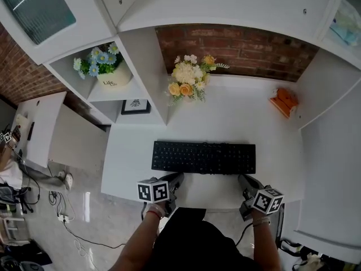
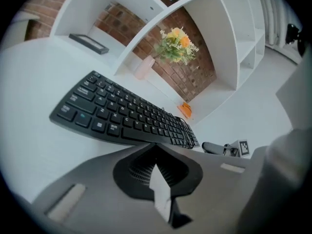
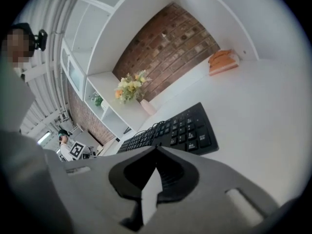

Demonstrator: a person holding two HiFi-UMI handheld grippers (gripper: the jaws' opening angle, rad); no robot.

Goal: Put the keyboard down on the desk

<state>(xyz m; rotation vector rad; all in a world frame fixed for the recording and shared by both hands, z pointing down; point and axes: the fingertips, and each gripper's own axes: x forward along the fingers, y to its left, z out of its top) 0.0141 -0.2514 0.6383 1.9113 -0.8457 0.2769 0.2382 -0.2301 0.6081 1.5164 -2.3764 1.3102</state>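
A black keyboard (image 1: pixel 203 157) lies flat on the white desk (image 1: pixel 242 117), parallel to its front edge. My left gripper (image 1: pixel 175 180) sits just in front of the keyboard's left end, jaws shut with nothing between them. My right gripper (image 1: pixel 246 182) is just in front of the keyboard's right end, also shut and empty. In the left gripper view the closed jaws (image 2: pixel 157 145) point at the keyboard (image 2: pixel 122 113) from a short gap away. The right gripper view shows the same: closed jaws (image 3: pixel 157 147) a little short of the keyboard (image 3: pixel 180 130). Neither gripper touches it.
A vase of yellow and white flowers (image 1: pixel 189 78) stands at the back of the desk by the brick wall. An orange object (image 1: pixel 284 101) lies at the back right. A shelf unit on the left holds a pot of blue flowers (image 1: pixel 107 66) and a small framed picture (image 1: pixel 135 106).
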